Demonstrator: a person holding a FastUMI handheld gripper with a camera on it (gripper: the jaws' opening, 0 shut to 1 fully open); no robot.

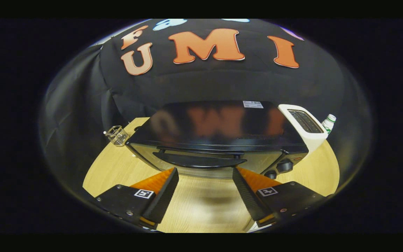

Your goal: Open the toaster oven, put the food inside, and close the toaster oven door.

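From the gripper view, I had the gripper (205, 171) with fingers spread wide, holding nothing, just short of the oven (219, 140). Its door was closed, and the handle (198, 160) sat just beyond the fingertips. I saw no food. I judged the risk was overshooting the handle and nudging the oven toward the toaster (304, 124) beside it.

The toaster oven (219, 140) is a black, glossy-topped box standing upright on the tabletop (201, 203) at 12 o'clock, just ahead of the tongs (205, 175), whose fingers are spread wide and grip nothing. Its glass door is shut, a dark bar handle (199, 160) across it; two knobs (280, 168) sit at 2 o'clock
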